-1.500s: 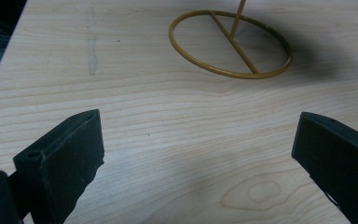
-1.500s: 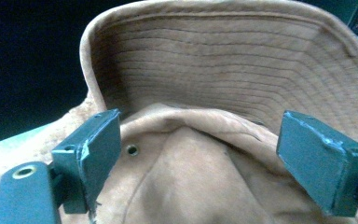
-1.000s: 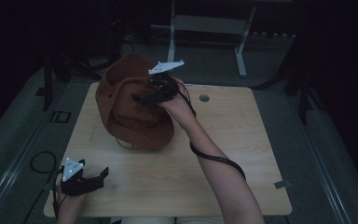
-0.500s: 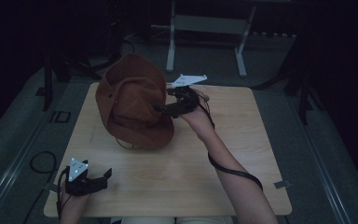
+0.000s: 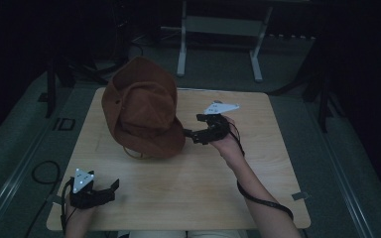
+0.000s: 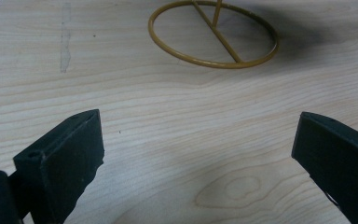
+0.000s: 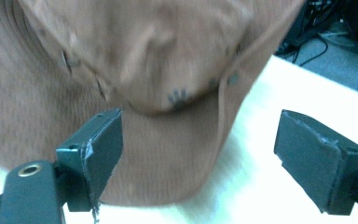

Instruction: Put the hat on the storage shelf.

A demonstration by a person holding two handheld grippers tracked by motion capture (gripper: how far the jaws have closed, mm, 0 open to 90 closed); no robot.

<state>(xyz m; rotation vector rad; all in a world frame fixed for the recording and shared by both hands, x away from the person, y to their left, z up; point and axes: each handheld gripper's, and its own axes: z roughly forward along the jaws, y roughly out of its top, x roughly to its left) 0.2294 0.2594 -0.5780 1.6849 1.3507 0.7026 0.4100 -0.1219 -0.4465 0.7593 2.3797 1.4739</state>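
A brown brimmed hat (image 5: 141, 106) sits tilted at the back left of the wooden table (image 5: 203, 198), over a gold wire ring stand (image 6: 213, 35). My right gripper (image 5: 188, 135) is open just right of the hat's brim, its jaws pointing at it. In the right gripper view the hat (image 7: 121, 60) and its thin cord (image 7: 221, 116) lie close ahead of the gripper (image 7: 198, 140), with nothing between the jaws. My left gripper (image 5: 113, 187) rests open near the front left corner, and in its own view (image 6: 200, 154) bare wood lies between the jaws.
A grey metal frame with two legs (image 5: 181, 44) stands on the floor behind the table. A dark cable loop (image 5: 42, 171) lies on the floor at the left. Bare wood stretches across the table's middle and right.
My right gripper has come off the hat's crown and moved right and toward the person, now open beside the brim. The left gripper has shifted slightly.
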